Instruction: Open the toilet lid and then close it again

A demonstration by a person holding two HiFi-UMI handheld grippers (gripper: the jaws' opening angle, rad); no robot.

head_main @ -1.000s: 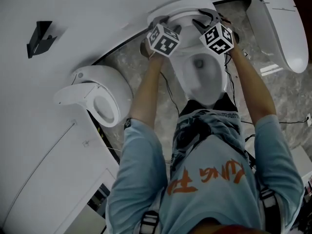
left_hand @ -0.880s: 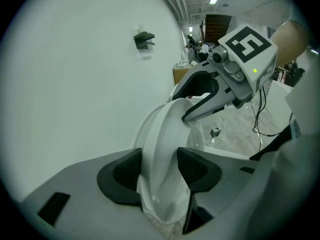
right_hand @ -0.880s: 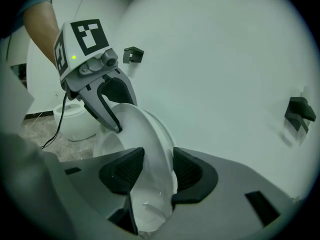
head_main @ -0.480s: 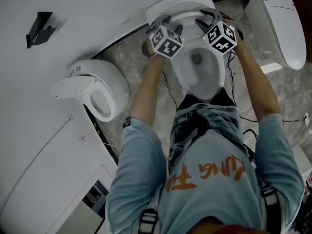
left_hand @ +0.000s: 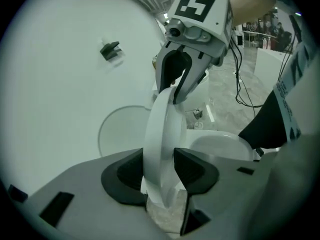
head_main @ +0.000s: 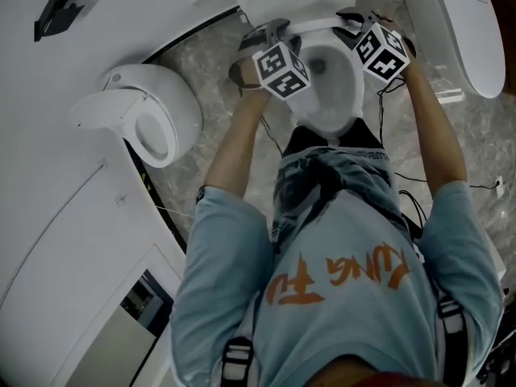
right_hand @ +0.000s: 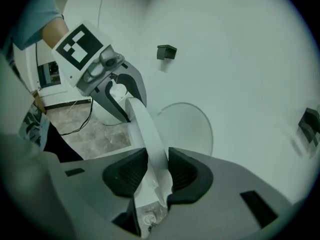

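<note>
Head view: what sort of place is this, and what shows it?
Probably a bathroom-fittings showroom: a middle toilet, a second toilet at left and a third toilet at right stand close along one white wall.

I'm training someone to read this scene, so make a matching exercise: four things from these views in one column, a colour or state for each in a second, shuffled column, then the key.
Column one
1. toilet lid
2. toilet bowl
3. bracket
4. shirt lettering

Column two
A. orange
B. uncovered, inside showing
C. raised off the bowl, seen edge-on in both gripper views
D. black, fixed to the white wall

Pairs: 1-C, 2-B, 3-D, 4-A
</note>
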